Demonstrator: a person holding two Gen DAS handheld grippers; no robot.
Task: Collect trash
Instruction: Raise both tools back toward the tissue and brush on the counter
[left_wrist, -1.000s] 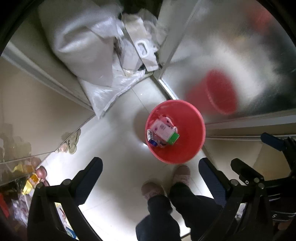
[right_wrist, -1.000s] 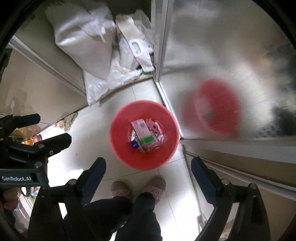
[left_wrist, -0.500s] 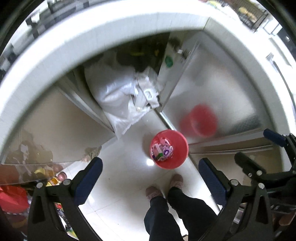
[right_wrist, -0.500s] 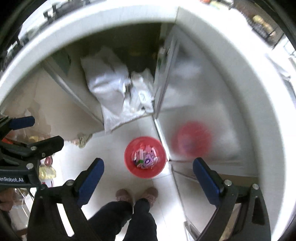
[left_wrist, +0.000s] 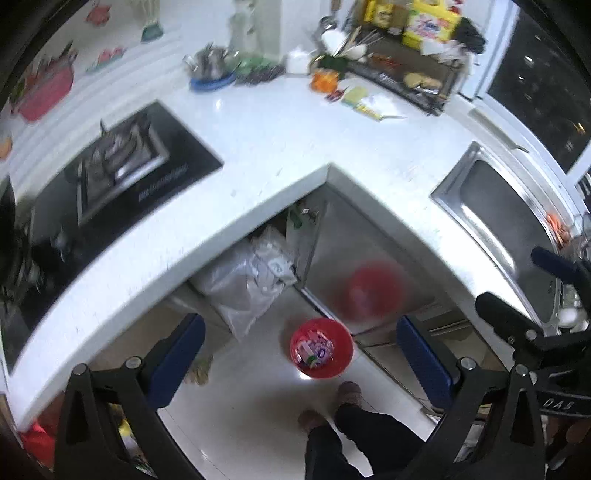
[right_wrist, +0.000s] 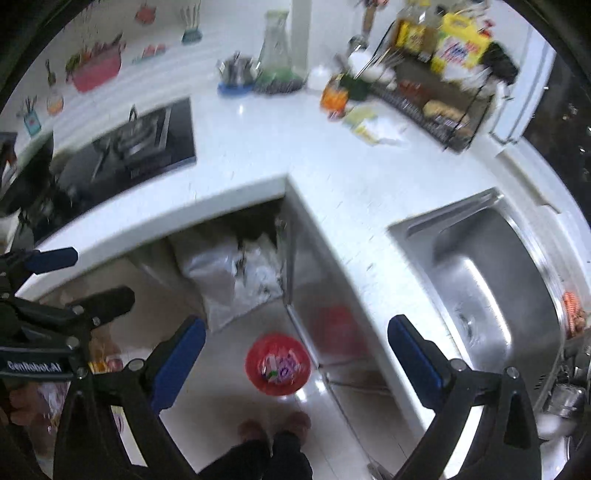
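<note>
Both tools hang high over the kitchen, looking down. The left gripper has its jaws spread wide with nothing between them, and the right gripper is splayed the same way, empty.

Far below the left gripper, between its blue fingers and nearer the right one, the red bin stands on the pale floor, with trash, pink and white wrappers, lying inside. In the right view the bin sits just under the gap's middle, its trash blurred.

A person's shoes and dark trouser legs stand just on the near side of the bin.

Beyond the bin, white bags are stuffed under the white counter.

The left view takes in the whole black hob ahead and left; the right view shows only part of it. The right view opens up the steel sink with its drain, ahead and right, where the left view shows a sliver. Each view catches the other gripper at its outer edge. A cluttered rack stands on the counter, far ahead.
</note>
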